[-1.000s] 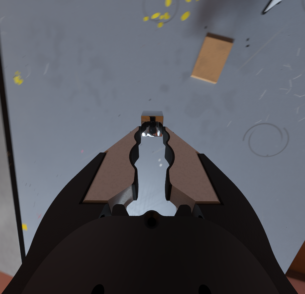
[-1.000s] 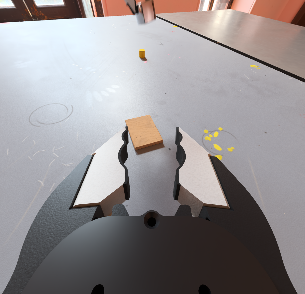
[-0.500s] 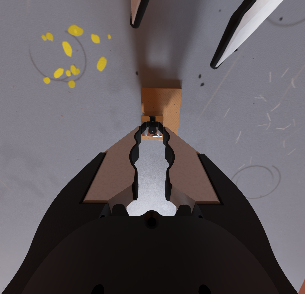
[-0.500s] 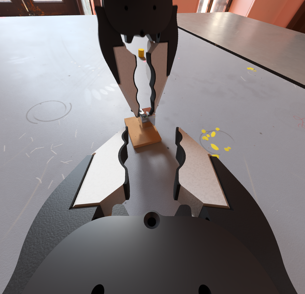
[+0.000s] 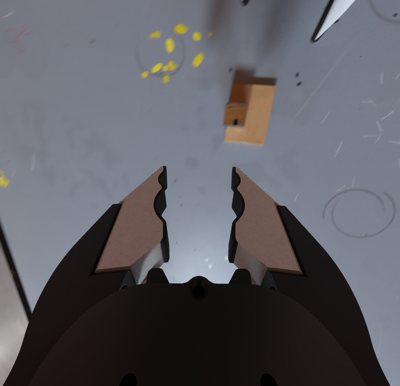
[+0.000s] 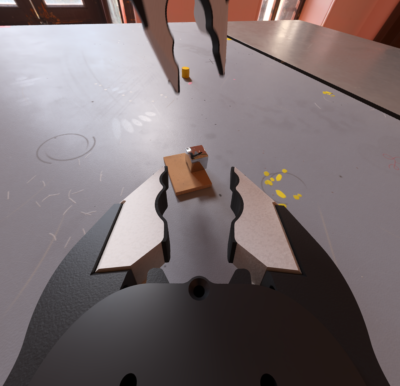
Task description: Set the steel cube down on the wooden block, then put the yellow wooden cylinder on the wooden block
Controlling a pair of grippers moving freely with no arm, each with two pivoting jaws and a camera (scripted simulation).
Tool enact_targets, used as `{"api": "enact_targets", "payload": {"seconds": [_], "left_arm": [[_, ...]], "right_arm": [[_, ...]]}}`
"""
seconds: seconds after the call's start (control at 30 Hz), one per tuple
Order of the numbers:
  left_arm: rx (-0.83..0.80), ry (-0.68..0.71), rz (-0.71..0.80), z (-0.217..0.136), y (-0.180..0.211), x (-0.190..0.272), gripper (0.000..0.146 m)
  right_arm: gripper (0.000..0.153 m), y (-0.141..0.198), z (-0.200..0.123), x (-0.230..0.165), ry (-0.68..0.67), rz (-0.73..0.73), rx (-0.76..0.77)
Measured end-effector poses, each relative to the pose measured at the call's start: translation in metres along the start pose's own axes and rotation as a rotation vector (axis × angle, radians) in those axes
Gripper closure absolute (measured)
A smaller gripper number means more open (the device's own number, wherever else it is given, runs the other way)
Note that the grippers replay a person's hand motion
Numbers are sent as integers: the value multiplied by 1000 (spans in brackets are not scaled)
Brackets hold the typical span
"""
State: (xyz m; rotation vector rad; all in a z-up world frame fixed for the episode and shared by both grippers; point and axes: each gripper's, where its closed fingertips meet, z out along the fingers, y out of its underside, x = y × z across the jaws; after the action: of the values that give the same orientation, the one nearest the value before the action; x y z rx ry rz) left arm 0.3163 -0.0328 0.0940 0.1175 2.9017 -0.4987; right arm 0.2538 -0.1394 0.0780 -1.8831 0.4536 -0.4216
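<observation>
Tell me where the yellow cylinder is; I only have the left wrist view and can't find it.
Observer: The right wrist view shows the yellow wooden cylinder standing upright on the table, well beyond the wooden block.
Operator: Does the cube sit on the block?
Observer: Yes. That view shows the steel cube resting at the block's far right corner, with nothing gripping it.
Operator: And the right gripper?
Observer: The right gripper is low, just short of the block, with its jaws wide open and empty.
</observation>
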Motion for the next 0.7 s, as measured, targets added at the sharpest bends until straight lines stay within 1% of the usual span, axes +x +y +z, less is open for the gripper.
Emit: {"api": "enact_targets", "payload": {"seconds": [0.1, 0.17, 0.23, 0.3, 0.4, 0.47, 0.53, 0.63, 0.67, 0.7], "left_arm": [[10, -90, -85, -39, 34, -32, 86], [-3, -138, -160, -60, 66, -52, 85], [-40, -180, -245, -73, 105, -70, 85], [-89, -186, -349, -76, 146, -81, 85], [-164, -162, -494, -62, 206, -87, 85], [-191, -124, -570, -46, 236, -85, 84], [-201, -79, -629, -27, 256, -81, 84], [-248, -41, -655, -1, 274, -74, 83], [-266, -46, -652, 5, 277, -74, 87], [-275, -62, -643, 9, 278, -75, 104]], "right_arm": [[95, 0, 0, 0, -3, 1, -1], [95, 1, 1, -1, -5, 1, -3], [95, 1, 1, -1, -7, 4, -4], [95, 1, 2, -1, -11, 7, -6], [95, 2, 3, -1, -13, 8, -12], [95, 3, 4, -1, -14, 9, -15], [95, 3, 4, -1, -14, 14, -16], [95, 4, 4, 0, -15, 22, -16], [95, 4, 4, 0, -15, 24, -15], [95, 4, 4, 0, -15, 26, -15]]}}
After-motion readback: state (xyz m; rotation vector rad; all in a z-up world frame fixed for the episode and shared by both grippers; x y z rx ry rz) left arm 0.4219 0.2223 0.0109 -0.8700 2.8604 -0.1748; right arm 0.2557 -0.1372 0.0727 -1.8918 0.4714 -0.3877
